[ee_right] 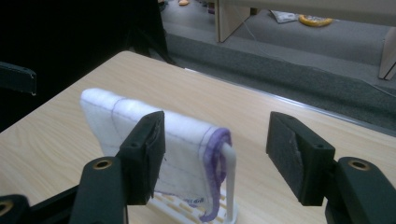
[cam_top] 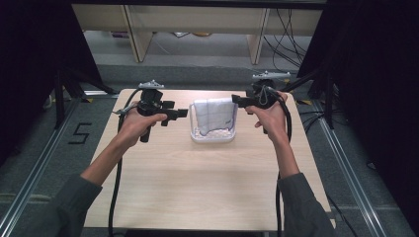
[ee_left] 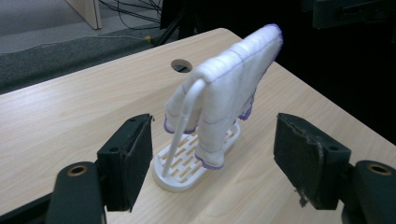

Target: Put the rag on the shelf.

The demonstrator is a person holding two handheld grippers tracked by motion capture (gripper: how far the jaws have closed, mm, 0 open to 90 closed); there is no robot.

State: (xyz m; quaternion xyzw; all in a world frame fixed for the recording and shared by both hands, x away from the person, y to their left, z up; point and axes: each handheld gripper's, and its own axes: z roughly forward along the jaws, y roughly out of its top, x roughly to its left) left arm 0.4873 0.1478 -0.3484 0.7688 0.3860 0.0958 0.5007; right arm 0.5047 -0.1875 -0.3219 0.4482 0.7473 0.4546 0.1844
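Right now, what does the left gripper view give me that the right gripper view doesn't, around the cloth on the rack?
Left gripper view: a round hole in the table behind the rack, and the slotted base in full. Right gripper view: the cloth's purple hem bunched beside the rack's white end post, and a yellow thing on the floor. Both: the white cloth draped over the rack, with open tongs either side.

I see the rack (cam_top: 213,135) at the upper centre of the high view, standing on the surface (cam_top: 207,182), the cloth (cam_top: 213,114) draped over it. My left tool (cam_top: 182,113) sits just left of it (my right tool (cam_top: 237,100) just right).
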